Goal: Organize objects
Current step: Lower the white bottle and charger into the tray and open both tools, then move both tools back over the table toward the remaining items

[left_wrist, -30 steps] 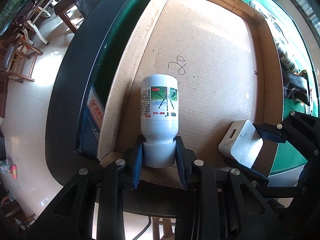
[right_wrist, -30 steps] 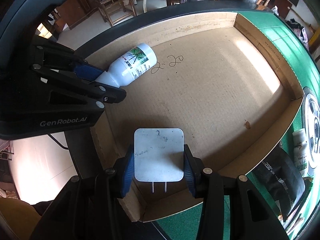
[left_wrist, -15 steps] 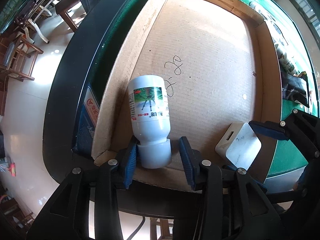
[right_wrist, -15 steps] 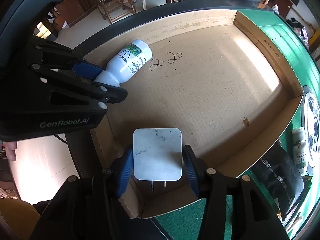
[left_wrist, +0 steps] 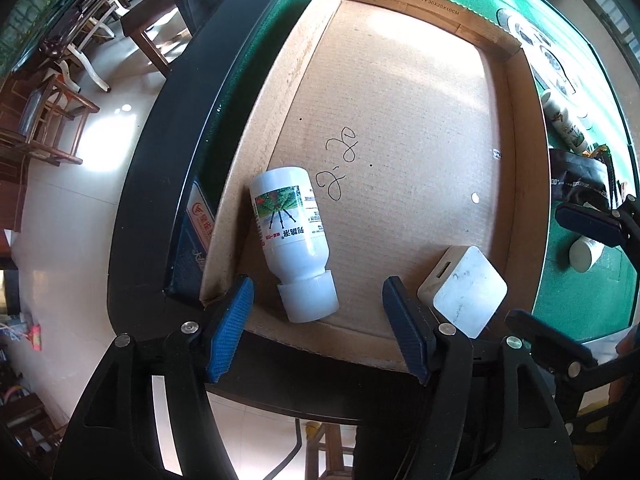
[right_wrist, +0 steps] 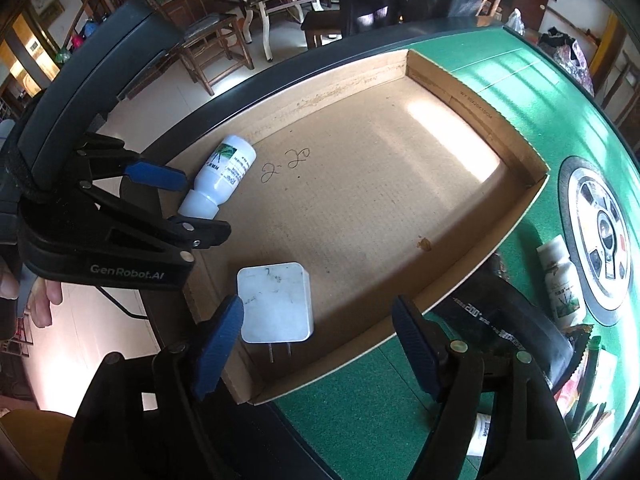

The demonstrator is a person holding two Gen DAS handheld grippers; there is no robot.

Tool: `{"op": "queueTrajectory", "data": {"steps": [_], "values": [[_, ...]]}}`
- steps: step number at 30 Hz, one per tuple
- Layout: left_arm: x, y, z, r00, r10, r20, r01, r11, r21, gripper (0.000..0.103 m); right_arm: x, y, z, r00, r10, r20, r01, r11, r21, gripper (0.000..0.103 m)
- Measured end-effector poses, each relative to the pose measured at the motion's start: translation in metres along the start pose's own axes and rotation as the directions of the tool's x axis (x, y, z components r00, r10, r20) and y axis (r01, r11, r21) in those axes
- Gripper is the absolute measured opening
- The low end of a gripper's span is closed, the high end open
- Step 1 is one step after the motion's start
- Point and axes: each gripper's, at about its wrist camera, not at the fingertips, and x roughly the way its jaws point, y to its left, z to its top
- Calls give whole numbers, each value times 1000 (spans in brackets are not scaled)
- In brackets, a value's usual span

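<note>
Both grippers hang w/ jaws spread wide, gripping nothing. Left gripper [left_wrist: 318, 312] sits at the near edge of the shallow brown cardboard box [left_wrist: 516, 184]; the white plastic bottle w/ green printed label [left_wrist: 290, 232] lies on its side on the box floor, cap end toward the gripper, between the blue pads but touching neither. It's tucked along the box's left wall near the corner, probably so it can't roll far and leaves the middle free.

Right gripper [right_wrist: 316, 344] is likewise apart from the white square plug-in charger [right_wrist: 276, 304], which lies flat in the near corner, prongs pointing back at the gripper. The left pad is just beside it; contact can't be told.

Both items are in the box, well apart from each other. More stuff waits outside on the green felt table [right_wrist: 532, 80]: another white labelled bottle [right_wrist: 560, 284] and a black printed pouch [right_wrist: 500, 332], likely next to go in.
</note>
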Motion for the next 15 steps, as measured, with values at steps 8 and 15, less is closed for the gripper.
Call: {"op": "queueTrajectory", "data": {"steps": [8,15], "values": [[-30,-51,-7,997,-71,25,69,995,71,77,-24,-19,-29,1000,-4,12,2,994,113,80],[-47,-104,1,983,-182,20,175,967,188,79,-44,-65,-71,1000,-24,8,21,964,265,83]]}}
